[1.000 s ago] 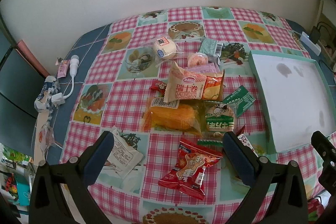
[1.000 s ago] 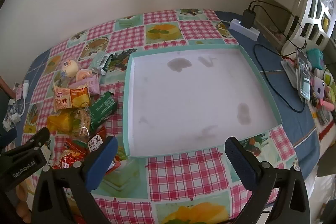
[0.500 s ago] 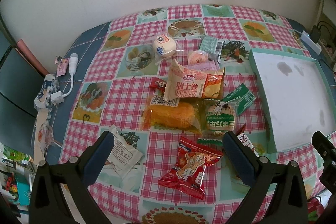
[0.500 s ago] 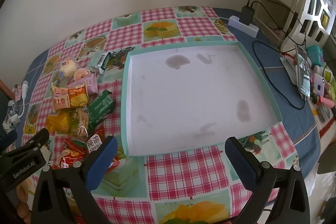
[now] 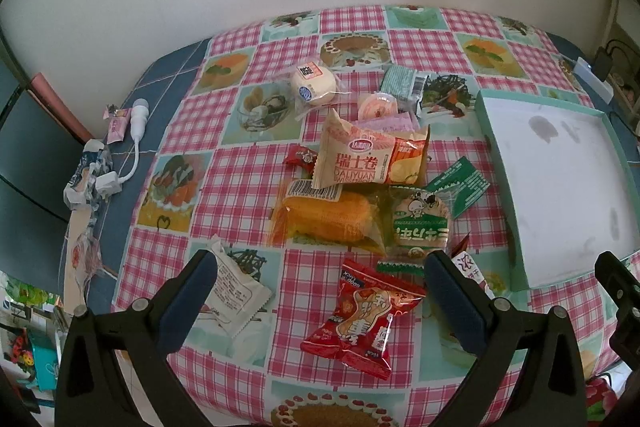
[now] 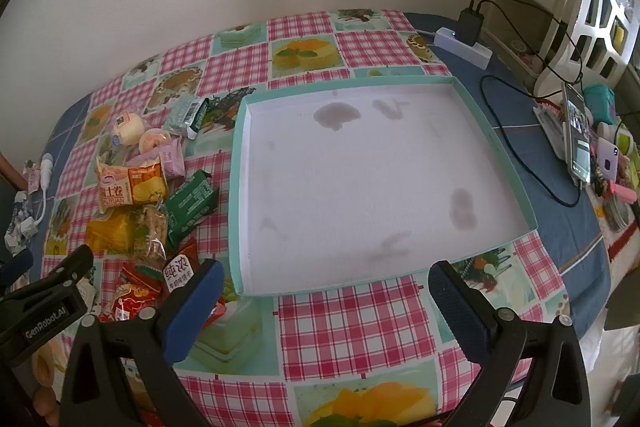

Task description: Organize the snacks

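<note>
A heap of snack packets lies on the checked tablecloth: a red peanut packet [image 5: 360, 315], an orange cake packet [image 5: 326, 221], a beige Swiss roll packet [image 5: 370, 161], a green mushroom packet [image 5: 420, 223], a dark green packet [image 5: 460, 185] and a white sachet [image 5: 236, 293]. My left gripper [image 5: 318, 297] hovers open over the red peanut packet, holding nothing. A shallow teal-rimmed white tray [image 6: 240, 187] sits right of the heap with nothing in it. My right gripper [image 6: 326, 303] hangs open before the tray's near rim. The heap [image 6: 132, 187] shows at its left.
A white round bun [image 5: 314, 83], a pink jelly cup [image 5: 378, 105] and a mint packet [image 5: 396, 81] lie farther back. A white cable and wrappers [image 5: 96, 179] sit at the table's left edge. A power strip [image 6: 464, 43], cords and a phone [image 6: 578, 139] crowd the right side.
Both views have shifted slightly, with the table contents sliding a little down the left wrist frame. No snack has moved and both grippers stay open.
</note>
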Demonstrator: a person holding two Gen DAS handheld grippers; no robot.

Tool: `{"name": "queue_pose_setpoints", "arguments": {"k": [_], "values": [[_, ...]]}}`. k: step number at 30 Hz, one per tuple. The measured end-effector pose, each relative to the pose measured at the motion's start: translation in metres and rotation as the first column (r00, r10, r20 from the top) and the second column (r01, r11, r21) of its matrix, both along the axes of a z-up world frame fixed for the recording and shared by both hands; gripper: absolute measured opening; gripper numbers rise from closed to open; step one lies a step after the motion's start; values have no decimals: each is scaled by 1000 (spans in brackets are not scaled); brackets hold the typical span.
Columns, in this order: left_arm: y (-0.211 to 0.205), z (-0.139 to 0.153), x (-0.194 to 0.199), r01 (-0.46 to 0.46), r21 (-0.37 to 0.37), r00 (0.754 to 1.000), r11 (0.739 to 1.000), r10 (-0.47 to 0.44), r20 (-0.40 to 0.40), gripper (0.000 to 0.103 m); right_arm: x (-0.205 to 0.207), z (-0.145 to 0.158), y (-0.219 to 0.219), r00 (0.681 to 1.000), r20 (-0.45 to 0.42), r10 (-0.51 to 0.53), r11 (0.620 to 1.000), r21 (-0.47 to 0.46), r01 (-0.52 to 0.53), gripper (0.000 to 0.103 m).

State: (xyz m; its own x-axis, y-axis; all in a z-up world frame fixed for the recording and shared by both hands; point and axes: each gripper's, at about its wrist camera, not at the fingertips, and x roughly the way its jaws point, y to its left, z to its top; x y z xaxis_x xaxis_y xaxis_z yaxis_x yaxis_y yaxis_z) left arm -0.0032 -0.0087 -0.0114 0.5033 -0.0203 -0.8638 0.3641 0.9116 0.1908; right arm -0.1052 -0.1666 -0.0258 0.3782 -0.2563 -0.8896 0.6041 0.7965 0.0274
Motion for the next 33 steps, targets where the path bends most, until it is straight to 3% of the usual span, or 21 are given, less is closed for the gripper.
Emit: {"name": "queue_pose_setpoints", "arguments": {"k": [33], "values": [[-1, 0, 7, -9, 3, 999, 1000, 9, -39, 103, 0, -5, -1, 1000, -14, -5, 1000, 15, 5, 103]]}}
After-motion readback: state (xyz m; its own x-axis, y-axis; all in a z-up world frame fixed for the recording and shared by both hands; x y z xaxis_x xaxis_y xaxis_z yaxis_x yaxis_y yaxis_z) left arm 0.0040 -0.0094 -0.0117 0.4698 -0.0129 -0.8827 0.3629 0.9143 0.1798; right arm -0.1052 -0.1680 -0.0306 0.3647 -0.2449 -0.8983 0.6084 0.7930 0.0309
